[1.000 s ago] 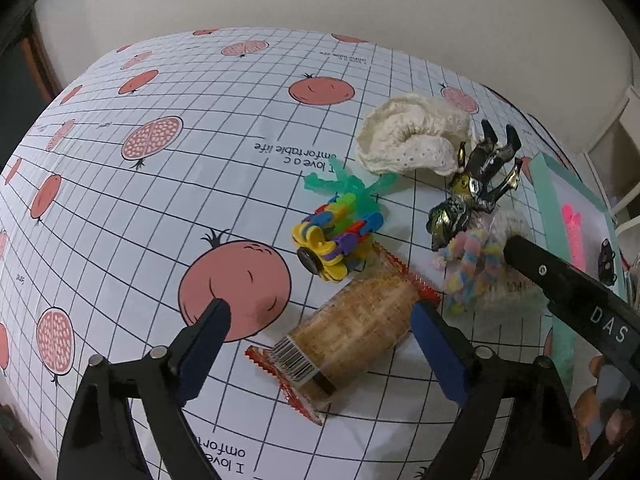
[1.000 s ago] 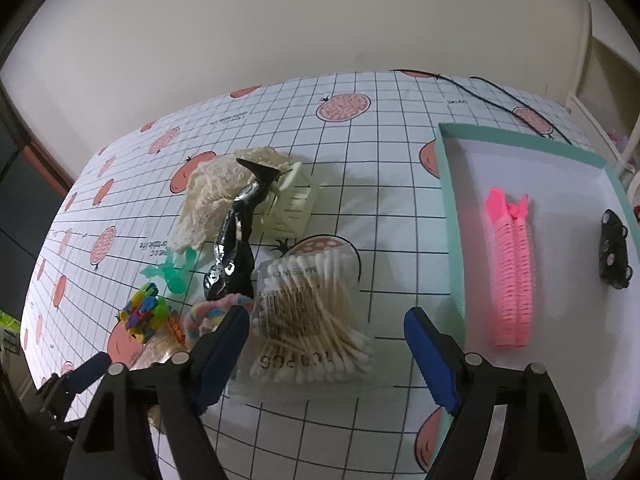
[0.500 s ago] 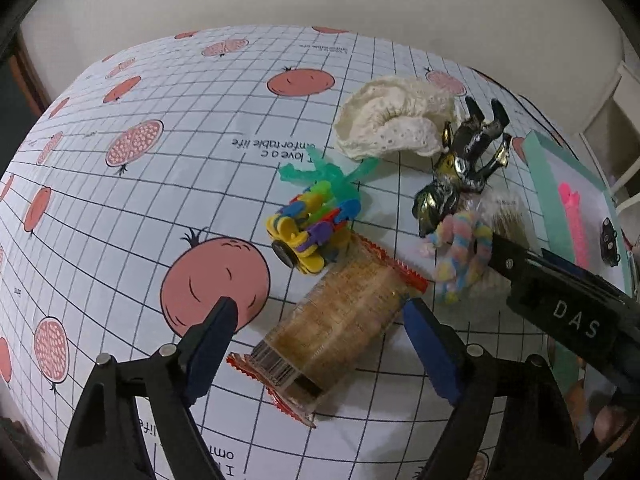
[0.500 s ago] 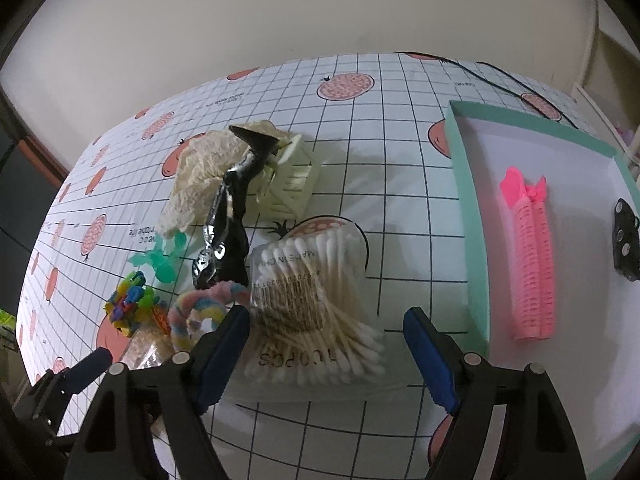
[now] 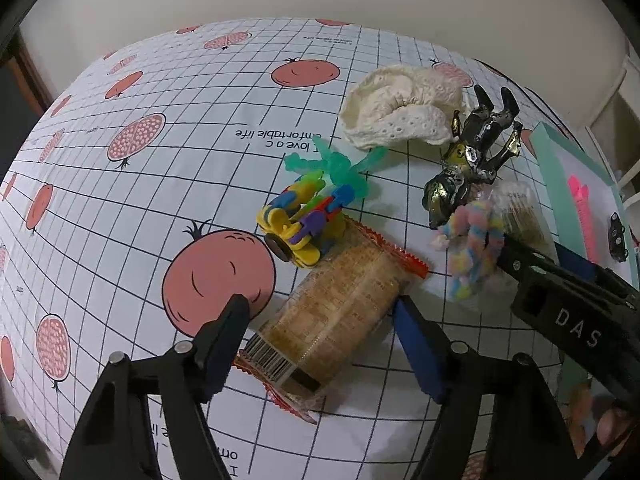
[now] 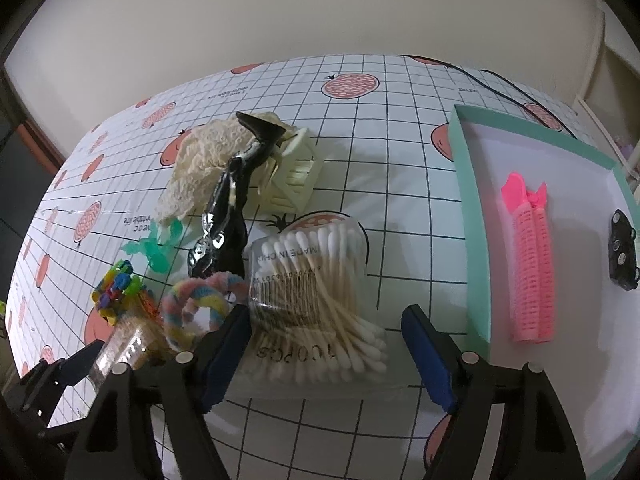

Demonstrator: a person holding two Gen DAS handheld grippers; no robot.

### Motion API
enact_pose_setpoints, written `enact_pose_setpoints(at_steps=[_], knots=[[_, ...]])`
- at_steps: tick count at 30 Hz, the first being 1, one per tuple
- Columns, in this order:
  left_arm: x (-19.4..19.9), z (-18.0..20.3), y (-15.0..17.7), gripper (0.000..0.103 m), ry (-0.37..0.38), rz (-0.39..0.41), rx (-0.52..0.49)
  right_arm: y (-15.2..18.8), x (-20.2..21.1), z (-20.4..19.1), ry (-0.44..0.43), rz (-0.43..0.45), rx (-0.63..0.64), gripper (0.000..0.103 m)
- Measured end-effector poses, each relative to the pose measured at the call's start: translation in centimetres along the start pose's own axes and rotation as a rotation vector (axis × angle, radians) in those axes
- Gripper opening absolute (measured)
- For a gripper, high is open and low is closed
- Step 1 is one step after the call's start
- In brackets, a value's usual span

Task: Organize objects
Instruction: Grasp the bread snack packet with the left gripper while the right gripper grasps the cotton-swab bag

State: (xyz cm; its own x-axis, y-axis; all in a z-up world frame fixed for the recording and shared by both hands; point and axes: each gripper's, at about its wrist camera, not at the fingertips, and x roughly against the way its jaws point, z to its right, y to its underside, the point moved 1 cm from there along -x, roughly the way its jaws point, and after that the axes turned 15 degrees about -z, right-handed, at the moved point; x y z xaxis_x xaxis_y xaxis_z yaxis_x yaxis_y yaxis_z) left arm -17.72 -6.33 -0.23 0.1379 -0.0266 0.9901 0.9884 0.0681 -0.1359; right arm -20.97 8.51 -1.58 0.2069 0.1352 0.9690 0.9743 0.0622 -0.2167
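Right wrist view shows how little is sorted: only a pink mesh hair roller (image 6: 534,268) and a small black buttoned gadget (image 6: 622,256) lie inside the teal-rimmed white tray (image 6: 466,200). Everything else is unsorted in one heap on the worktop left of the tray: a clear bag of cotton swabs (image 6: 316,296), a pastel fuzzy ring (image 6: 200,304), a black-and-gold toy figure (image 5: 466,168), a cream slatted plastic crate (image 6: 294,176), a cream lace cloth (image 5: 396,106), a green rubbery toy (image 5: 340,166), a multicoloured plastic block toy (image 5: 304,220) and a clear-wrapped stack of biscuits (image 5: 340,312).

Both claws are wide and hold nothing. My right claw (image 6: 326,344) straddles the near end of the swab bag, closest of the heap to the tray; my left claw (image 5: 320,328) straddles the biscuit stack, farthest from it.

I judge the job barely begun, with eight things left. Room is tight inside the heap: ring touches bag, block toy leans on the biscuits, figure rests against crate and cloth. Between bag and tray lies a bare strip of pomegranate-print gridded cloth (image 6: 412,208), and most of the tray floor is free. The tray's raised rim must be cleared, and my two claws stand close together.
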Motion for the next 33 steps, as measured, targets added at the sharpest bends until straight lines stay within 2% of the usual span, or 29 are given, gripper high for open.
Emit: enact_pose_setpoints(at_steps=[2, 6, 8, 12, 17, 33], knots=[[0.0, 0.0, 0.0, 0.07, -0.006, 0.002, 0.002, 0.1, 0.1, 0.2, 0.004, 0.002, -0.002, 0.068], [0.2, -0.2, -0.2, 0.065, -0.01, 0.005, 0.009, 0.2, 0.2, 0.5, 0.0, 0.003, -0.006, 0.063], [0.1, -0.2, -0.3, 0.058, -0.013, 0.009, 0.016, 0.2, 0.2, 0.6, 0.0, 0.003, -0.007, 0.061], [0.3, -0.5, -0.2, 0.054, -0.018, 0.014, 0.022, 0.2, 0.2, 0.7, -0.003, 0.003, -0.006, 0.059], [0.3, -1.1, -0.1, 0.041, -0.012, 0.019, 0.032, 0.2, 0.3, 0.9, -0.005, 0.003, -0.009, 0.057], [0.5, -1.5, -0.1, 0.038, 0.032, 0.001, 0.049, 0.5, 0.7, 1.2, -0.023, -0.001, -0.013, 0.051]])
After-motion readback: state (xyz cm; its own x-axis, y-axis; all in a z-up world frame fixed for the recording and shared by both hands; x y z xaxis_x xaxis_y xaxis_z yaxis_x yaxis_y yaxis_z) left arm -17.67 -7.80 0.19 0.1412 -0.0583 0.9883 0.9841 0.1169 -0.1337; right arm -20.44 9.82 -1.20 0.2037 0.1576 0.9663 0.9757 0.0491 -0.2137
